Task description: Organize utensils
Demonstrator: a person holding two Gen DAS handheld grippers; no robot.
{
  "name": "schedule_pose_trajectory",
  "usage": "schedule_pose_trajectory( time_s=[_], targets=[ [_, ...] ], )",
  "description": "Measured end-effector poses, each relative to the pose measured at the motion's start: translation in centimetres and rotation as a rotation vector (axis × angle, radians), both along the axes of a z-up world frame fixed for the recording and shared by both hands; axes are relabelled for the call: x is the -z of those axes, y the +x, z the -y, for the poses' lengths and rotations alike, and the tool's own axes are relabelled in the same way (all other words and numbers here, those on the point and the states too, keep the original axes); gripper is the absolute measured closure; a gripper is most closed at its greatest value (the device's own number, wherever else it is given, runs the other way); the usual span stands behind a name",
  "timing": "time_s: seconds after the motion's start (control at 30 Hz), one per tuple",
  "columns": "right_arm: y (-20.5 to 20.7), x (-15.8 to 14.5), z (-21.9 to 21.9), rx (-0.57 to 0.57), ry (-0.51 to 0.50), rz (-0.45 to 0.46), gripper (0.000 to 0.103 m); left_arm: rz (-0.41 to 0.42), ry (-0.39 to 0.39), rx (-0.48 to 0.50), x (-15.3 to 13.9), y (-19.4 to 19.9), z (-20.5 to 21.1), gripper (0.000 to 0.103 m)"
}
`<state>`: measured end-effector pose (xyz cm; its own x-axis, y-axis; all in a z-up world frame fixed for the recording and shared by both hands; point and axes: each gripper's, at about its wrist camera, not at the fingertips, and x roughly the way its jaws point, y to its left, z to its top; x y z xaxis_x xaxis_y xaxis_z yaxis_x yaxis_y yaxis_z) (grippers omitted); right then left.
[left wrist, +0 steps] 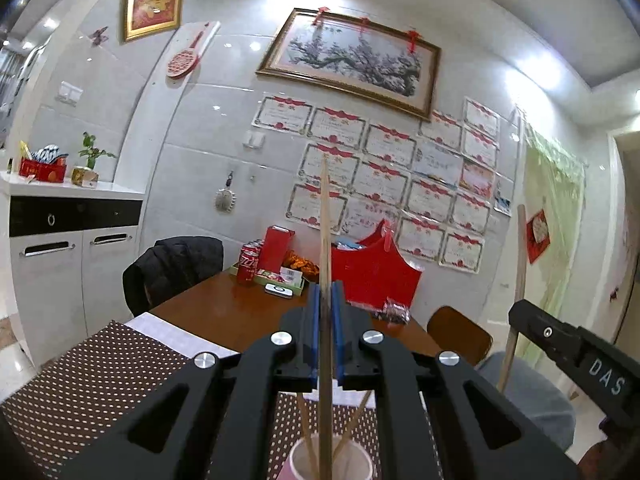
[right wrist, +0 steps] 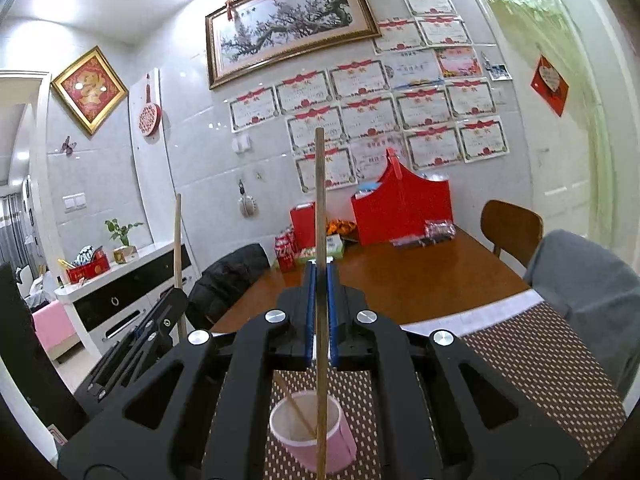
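Pinching one upright chopstick (left wrist: pixel 325 240), the left gripper (left wrist: pixel 326 312) hangs over a pink cup (left wrist: pixel 332 460) on the dotted mat (left wrist: pixel 100 376). The right gripper (right wrist: pixel 319 304) clamps another chopstick (right wrist: pixel 319 220) above a pink cup (right wrist: pixel 310 432) with one stick (right wrist: pixel 294 408) leaning inside.
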<state>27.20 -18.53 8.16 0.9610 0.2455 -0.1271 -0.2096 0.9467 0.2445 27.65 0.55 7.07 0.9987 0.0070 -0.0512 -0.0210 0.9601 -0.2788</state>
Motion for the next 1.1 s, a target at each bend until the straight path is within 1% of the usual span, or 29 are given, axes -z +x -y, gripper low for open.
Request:
schedule_pose_trajectory(
  time_s=[0.07, 0.17, 0.27, 0.33, 0.47, 0.57, 0.7, 0.77, 1.1],
  targets=[
    [1.1, 0.2, -0.1, -0.004, 0.004, 0.006, 0.098, -0.01, -0.015, -0.026, 0.4, 1.4, 0.0, 0.096],
    [3.0, 0.8, -0.2, -0.019, 0.019, 0.019, 0.098, -0.024, -0.03, -0.036, 1.0, 3.2, 0.0, 0.096],
    [4.8, 1.4, 0.0, -0.025, 0.029, 0.021, 0.098, -0.026, -0.045, -0.065, 2.0, 4.8, -0.3, 0.096],
    [5.8, 1.9, 0.1, -0.04, 0.044, 0.019, 0.098, -0.02, -0.061, -0.055, 2.7, 5.5, -0.5, 0.096],
    [6.9, 2.9, 0.4, -0.053, 0.068, 0.028, 0.098, -0.019, -0.063, -0.046, 4.0, 7.0, -0.3, 0.096],
    [7.7, 3.5, 0.4, -0.066, 0.078, 0.016, 0.098, -0.032, -0.029, -0.064, 5.1, 7.8, 0.0, 0.096],
    [8.1, 4.4, 0.3, -0.078, 0.078, 0.003, 0.098, -0.051, -0.019, -0.062, 6.1, 8.0, -0.1, 0.096],
    [8.1, 4.9, 0.3, -0.085, 0.074, -0.01, 0.098, -0.059, 0.006, -0.053, 6.5, 8.1, 0.1, 0.096],
    [8.2, 7.7, -0.5, -0.111, 0.014, -0.131, 0.097, -0.092, 0.115, -0.043, 8.7, 6.6, 0.4, 0.094]
  ],
)
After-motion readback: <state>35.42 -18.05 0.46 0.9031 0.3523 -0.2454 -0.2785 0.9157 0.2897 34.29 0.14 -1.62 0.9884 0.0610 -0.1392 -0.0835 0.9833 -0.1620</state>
